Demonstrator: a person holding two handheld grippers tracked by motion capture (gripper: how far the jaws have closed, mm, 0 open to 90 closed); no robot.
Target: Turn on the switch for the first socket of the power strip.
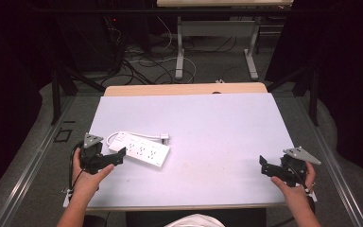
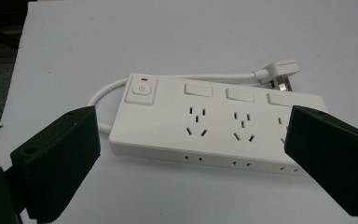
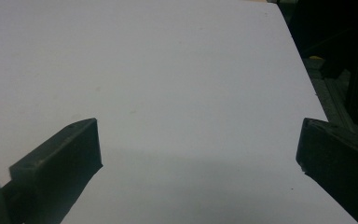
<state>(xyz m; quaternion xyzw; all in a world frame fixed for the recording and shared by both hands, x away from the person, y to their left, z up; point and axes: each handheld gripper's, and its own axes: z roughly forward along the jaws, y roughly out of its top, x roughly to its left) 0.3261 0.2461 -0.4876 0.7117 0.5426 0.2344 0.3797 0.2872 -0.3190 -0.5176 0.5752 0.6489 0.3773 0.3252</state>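
A white power strip [image 1: 142, 150] [image 2: 214, 123] lies flat on the left part of the white table [image 1: 208, 127], with a power button, several sockets and a short cord ending in a plug [image 1: 164, 138] [image 2: 279, 74]. My left gripper [image 1: 119, 156] [image 2: 191, 156] is open, just in front of the strip's long side, jaws set wide apart on either side of it without touching. My right gripper [image 1: 263, 166] [image 3: 198, 149] is open near the table's right front edge, over bare white surface.
The table's wooden far edge [image 1: 184, 89] shows beyond the white sheet. Behind it on the floor lie cables [image 1: 142, 61] and the legs of another table [image 1: 179, 52]. Metal rails [image 1: 33, 161] run along both sides.
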